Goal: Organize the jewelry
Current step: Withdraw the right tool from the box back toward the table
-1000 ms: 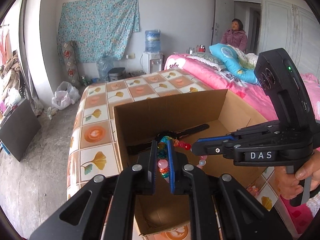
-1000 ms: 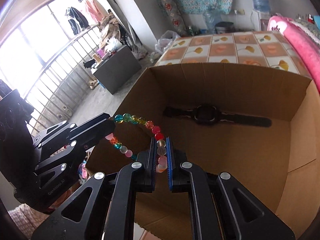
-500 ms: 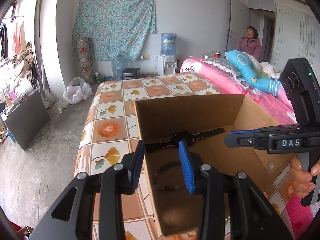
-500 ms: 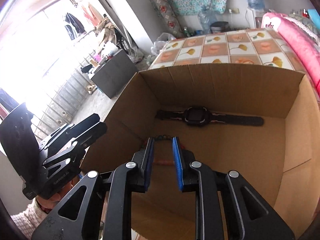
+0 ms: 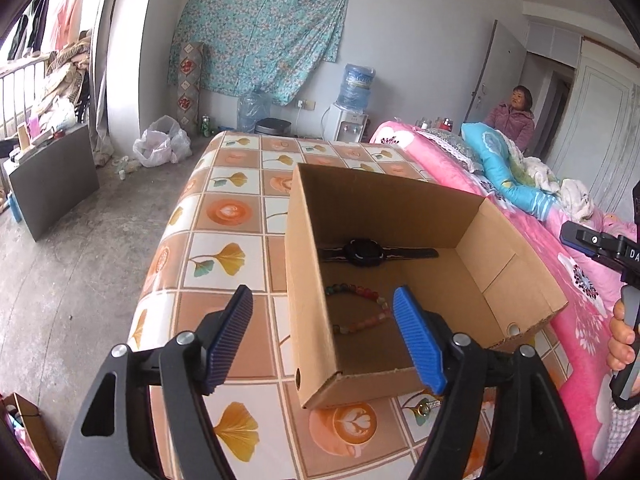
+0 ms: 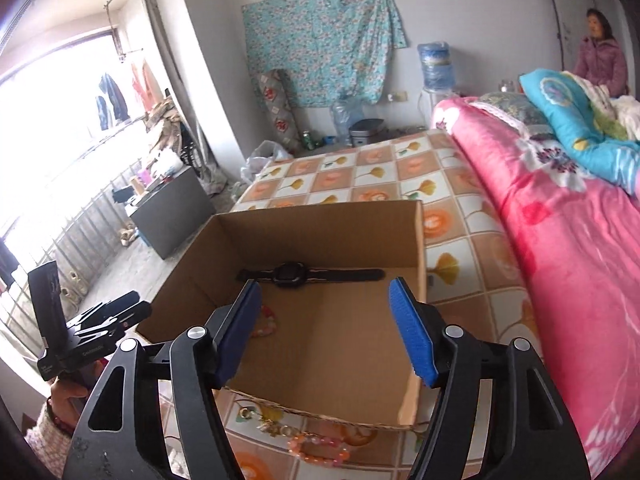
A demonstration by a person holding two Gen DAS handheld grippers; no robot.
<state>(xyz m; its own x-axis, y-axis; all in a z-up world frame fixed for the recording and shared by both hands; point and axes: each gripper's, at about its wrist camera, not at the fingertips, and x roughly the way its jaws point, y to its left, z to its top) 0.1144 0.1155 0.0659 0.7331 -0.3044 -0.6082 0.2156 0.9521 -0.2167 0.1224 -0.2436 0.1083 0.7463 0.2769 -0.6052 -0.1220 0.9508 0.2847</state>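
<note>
1. Left wrist view: the left claw (image 5: 322, 334) stands wide apart, its blue pads (image 5: 418, 344) gripping nothing; the jaws have just been opening.
2. Its left finger hangs over the counter (image 5: 224, 216), outside the box (image 5: 308, 320); its right finger sits over the box's inside, so the near left wall falls between them.
3. The box is open-topped cardboard, resting on the counter's tiled cloth with leaf and cup prints.
4. A bead bracelet (image 5: 360, 308) lies loose on the box floor near the left wall, touching neither pad.
5. A black watch (image 5: 368, 253) lies flat along the far wall, strap stretched out, apart from the bracelet.
6. A small metal item (image 5: 426, 405) lies on the counter just outside the box's near wall; what it is I cannot tell.
7. Right wrist view: the right claw (image 6: 324, 324) is also spread wide and empty, its jaws having just been opening, held above the box's near edge.
8. Here the bracelet (image 6: 266, 322) peeks out beside the left pad, on the box floor.
9. The watch (image 6: 310, 274) lies beyond both pads.
10. A pink bead bracelet (image 6: 316, 446) and small trinkets (image 6: 264, 420) lie on the counter before the box.
11. A pink bed (image 6: 560, 220) adjoins the counter on the right.
12. A person (image 6: 600, 56) sits in the far corner.
</note>
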